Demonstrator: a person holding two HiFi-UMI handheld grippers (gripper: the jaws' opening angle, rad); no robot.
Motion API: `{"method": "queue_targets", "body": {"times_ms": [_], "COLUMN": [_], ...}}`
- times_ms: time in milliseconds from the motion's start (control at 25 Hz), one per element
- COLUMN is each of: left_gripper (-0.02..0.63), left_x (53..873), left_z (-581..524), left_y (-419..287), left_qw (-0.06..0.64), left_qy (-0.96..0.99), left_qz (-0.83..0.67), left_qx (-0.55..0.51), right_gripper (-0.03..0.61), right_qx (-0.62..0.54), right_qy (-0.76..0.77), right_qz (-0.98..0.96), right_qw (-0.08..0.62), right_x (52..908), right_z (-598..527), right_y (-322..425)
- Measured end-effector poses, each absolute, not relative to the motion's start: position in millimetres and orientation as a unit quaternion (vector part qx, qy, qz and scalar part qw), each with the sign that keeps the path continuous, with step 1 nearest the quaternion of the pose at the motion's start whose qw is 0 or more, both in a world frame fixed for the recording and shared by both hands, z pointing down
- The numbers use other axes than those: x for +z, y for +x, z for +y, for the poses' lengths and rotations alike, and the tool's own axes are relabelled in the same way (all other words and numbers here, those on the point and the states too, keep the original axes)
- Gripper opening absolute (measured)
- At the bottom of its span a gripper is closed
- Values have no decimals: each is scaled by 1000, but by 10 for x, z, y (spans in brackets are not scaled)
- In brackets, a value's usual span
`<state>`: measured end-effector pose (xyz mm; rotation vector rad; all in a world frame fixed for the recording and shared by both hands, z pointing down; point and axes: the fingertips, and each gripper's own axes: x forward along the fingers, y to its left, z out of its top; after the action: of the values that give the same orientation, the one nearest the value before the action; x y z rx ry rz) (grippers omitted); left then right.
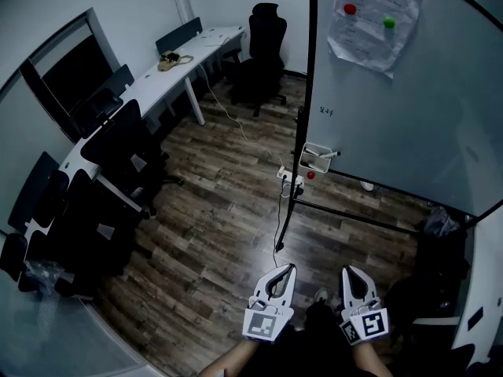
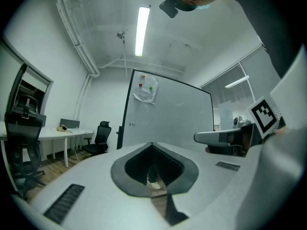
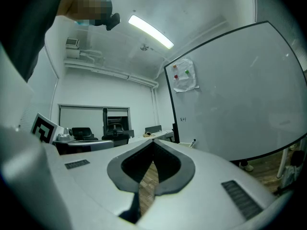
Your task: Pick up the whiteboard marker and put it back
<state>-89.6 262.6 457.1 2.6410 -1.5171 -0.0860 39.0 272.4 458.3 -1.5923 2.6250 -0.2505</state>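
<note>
The whiteboard marker [image 1: 322,155] lies in a small white holder [image 1: 313,162] at the lower left corner of the whiteboard [image 1: 409,116]. In the right gripper view the marker [image 3: 193,142] pokes up just left of the board's edge, far off. My left gripper [image 1: 291,267] and right gripper [image 1: 346,269] are held low at the bottom of the head view, side by side, well short of the board. Both are shut and hold nothing. The left gripper's tips [image 2: 152,143] meet, and so do the right gripper's tips [image 3: 153,140].
A sheet of paper [image 1: 373,18] hangs on the board under red and green magnets. A cable and power strip [image 1: 289,181] lie on the wood floor by the board's stand. Black office chairs [image 1: 118,151] and a long white desk [image 1: 169,73] fill the left side.
</note>
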Motion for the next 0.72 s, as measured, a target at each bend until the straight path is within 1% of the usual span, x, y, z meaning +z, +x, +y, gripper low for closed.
{"method": "queue_targets", "body": {"times_ms": [720], "left_gripper": [8], "left_x": [4567], "left_z": [1856], "left_y": [-516], "left_qw": [45], "left_qy": [866], "left_qz": [-498], "left_qx": [-23], "right_gripper": [14], "right_qx": [-91], "right_qy": [-505], "right_qz": [858], "right_qw": [33], "right_x": [4648], "right_z": [1974], "right_y": [646]}}
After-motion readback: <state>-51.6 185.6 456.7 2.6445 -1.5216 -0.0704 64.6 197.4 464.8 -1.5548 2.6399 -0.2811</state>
